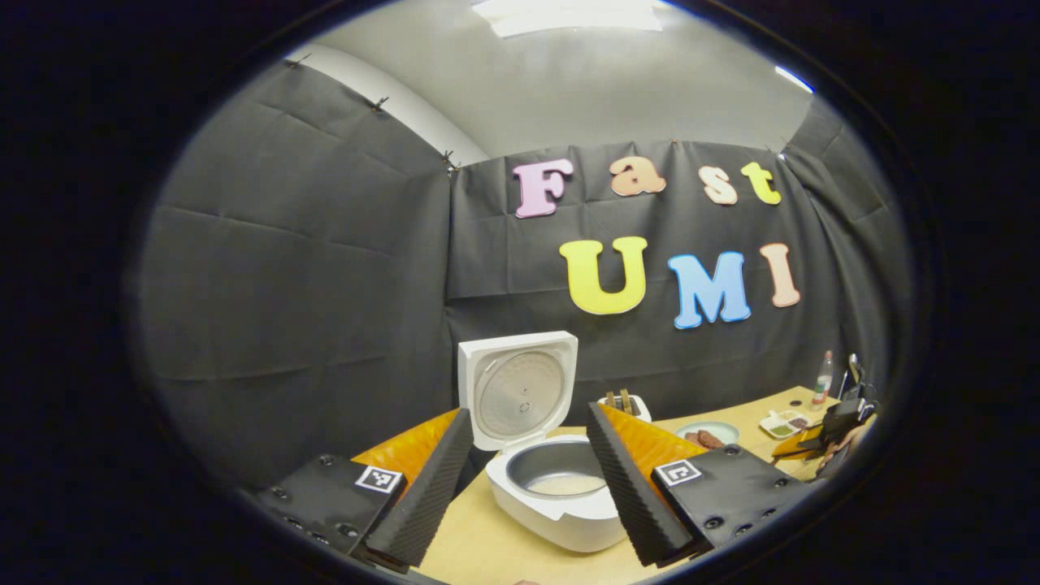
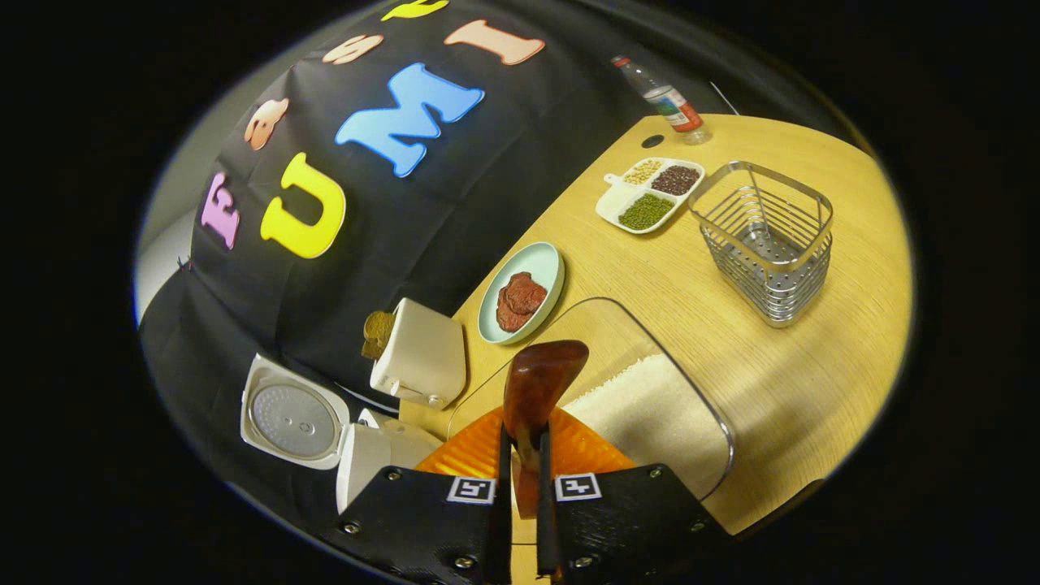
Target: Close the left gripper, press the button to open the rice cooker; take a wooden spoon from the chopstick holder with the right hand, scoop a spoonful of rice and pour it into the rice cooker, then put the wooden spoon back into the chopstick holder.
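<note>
The white rice cooker (image 1: 561, 512) stands open with its lid (image 1: 518, 390) upright, and a thin layer of rice shows in the pot (image 1: 561, 479). My left gripper (image 1: 528, 508) is open, its fingers either side of the cooker and just short of it. My right gripper (image 2: 524, 443) is shut on the handle of the dark wooden spoon (image 2: 540, 378). The spoon's bowl hangs over the near rim of a clear container (image 2: 691, 382) holding white rice (image 2: 646, 414). No rice shows on the spoon. The wire chopstick holder (image 2: 764, 240) stands empty farther right. The open cooker (image 2: 305, 422) lies to the left.
A toaster (image 2: 418, 353) with bread stands between cooker and rice container. Behind are a pale plate of meat (image 2: 520, 292), a divided dish of beans (image 2: 647, 195) and a bottle (image 2: 666, 97). A hand holds the right gripper (image 1: 829, 426) far right.
</note>
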A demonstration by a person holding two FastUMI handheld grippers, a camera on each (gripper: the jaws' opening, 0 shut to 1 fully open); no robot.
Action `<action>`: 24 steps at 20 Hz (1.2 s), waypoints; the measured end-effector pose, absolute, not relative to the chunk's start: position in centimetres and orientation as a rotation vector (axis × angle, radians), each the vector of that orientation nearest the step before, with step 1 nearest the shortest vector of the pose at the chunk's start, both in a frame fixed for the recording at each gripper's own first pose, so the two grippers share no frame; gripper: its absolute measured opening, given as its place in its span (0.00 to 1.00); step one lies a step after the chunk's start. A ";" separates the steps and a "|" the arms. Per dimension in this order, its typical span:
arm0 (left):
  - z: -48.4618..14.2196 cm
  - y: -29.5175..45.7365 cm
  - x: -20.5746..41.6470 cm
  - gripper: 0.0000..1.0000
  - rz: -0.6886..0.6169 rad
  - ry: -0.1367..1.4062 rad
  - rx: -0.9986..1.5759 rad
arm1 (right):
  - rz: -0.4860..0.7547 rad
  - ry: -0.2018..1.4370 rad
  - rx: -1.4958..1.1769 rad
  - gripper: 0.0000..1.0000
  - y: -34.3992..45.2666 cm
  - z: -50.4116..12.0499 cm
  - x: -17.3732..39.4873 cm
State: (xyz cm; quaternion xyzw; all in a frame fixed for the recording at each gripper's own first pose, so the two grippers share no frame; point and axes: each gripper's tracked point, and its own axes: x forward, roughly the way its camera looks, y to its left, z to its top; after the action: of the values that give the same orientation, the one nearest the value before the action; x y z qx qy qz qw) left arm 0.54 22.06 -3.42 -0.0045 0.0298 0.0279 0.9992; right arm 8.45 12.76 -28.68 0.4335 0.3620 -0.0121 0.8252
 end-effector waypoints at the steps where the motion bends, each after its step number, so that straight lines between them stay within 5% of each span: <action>1: -3.5 21.6 0.6 0.90 0.051 0.057 -0.010 | -0.031 0.758 0.919 0.12 12.2 -28.3 8.5; 3: -3.4 21.5 0.6 1.00 0.047 0.051 -0.009 | -0.025 0.729 0.929 0.12 11.4 -27.1 8.9; 5: -3.1 21.6 0.7 1.00 0.055 0.038 -0.029 | -0.018 0.701 0.982 0.12 10.9 -25.7 9.4; 6: -2.9 21.6 0.7 0.90 0.057 0.033 -0.041 | -0.012 0.679 1.005 0.12 10.6 -24.9 9.8; 7: -3.1 21.7 0.7 1.00 0.060 0.031 -0.048 | -0.002 0.664 1.029 0.13 10.5 -24.1 10.0; 8: -3.2 21.8 0.6 0.90 0.062 0.031 -0.052 | 0.008 0.653 1.053 0.12 10.6 -23.3 10.4; 24: -5.1 26.7 -1.8 1.00 0.198 0.068 -0.056 | 0.296 0.546 1.071 0.12 22.9 -12.9 16.5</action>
State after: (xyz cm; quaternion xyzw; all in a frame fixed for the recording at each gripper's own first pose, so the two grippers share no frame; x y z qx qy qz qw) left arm -1.80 26.72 -5.09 -0.0278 0.0339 0.0989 0.9941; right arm 16.47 22.94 -12.89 0.5018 0.2560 0.1387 0.8145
